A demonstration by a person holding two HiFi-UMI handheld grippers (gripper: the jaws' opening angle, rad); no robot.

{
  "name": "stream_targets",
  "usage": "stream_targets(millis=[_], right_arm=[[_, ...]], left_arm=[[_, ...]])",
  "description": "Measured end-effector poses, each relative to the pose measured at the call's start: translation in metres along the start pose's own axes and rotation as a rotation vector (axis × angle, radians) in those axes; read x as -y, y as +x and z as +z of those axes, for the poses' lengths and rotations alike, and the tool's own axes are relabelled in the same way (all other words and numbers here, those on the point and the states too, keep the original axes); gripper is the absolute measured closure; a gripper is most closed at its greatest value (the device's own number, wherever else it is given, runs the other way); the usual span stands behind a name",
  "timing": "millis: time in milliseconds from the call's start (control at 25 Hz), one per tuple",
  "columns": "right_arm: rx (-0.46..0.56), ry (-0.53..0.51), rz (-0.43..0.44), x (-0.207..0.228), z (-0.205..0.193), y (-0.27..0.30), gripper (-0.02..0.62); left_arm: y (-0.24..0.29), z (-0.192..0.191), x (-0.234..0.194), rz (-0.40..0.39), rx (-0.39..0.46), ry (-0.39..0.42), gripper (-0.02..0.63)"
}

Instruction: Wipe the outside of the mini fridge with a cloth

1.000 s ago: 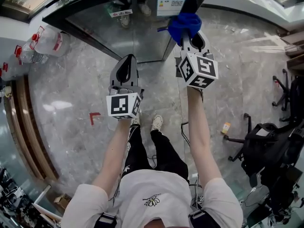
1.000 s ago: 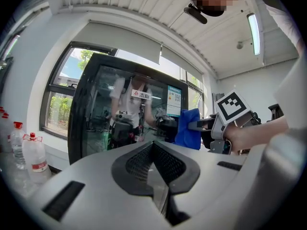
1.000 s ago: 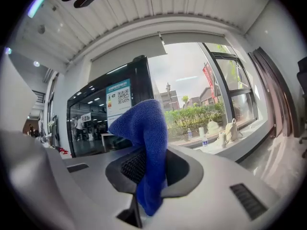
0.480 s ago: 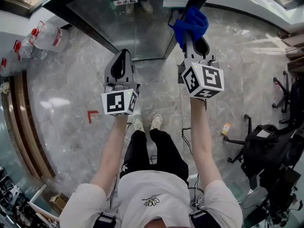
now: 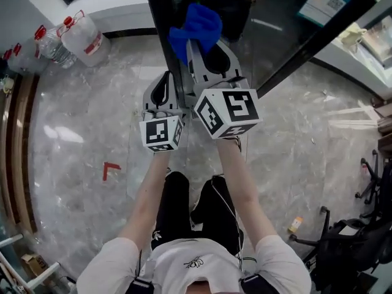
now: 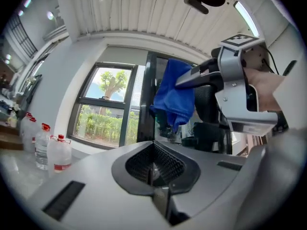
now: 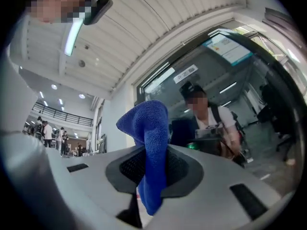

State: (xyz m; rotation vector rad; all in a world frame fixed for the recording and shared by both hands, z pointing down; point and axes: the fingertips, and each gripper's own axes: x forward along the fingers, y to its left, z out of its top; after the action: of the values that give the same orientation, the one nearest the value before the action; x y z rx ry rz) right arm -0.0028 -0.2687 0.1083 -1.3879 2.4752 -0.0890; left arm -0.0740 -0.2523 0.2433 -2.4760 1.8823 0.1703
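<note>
**We held the cloth (image 5: 197,28) at the mini fridge (image 5: 260,26) door.**
Our right hand-held gripper (image 5: 194,46) clamped it for wiping; the left hand-held gripper (image 5: 163,79), jaws together and empty, hung just beside.

Office lobby, polished marble floor (image 5: 79,133), swivel chairs (image 5: 343,244), large water bottles (image 5: 86,35)

Grey marble floor (image 5: 73,133), water jugs (image 5: 82,34) below a window (image 6: 103,107), black office chairs (image 5: 346,250).
</note>
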Motion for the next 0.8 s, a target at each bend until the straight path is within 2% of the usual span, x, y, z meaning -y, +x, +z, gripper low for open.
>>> stream_targets(millis=[240,480,800], right_arm=[[0.022,-0.003,0.124,-0.049,-0.025,0.050,0.514],[-0.012,-0.078,0.063,-0.048,-0.013,0.074,0.514],[-0.025,-0.161,0.063,-0.041,-0.007,0.068,0.514]], left_arm=[[-0.004,-0.043,-0.032,0.039,-0.011,0.010,0.603],[-0.006,-0.067,-0.025,0.015,-0.013,0.010,0.603],[0.012,-0.049,0.017,-0.069,0.106,0.050,0.603]])
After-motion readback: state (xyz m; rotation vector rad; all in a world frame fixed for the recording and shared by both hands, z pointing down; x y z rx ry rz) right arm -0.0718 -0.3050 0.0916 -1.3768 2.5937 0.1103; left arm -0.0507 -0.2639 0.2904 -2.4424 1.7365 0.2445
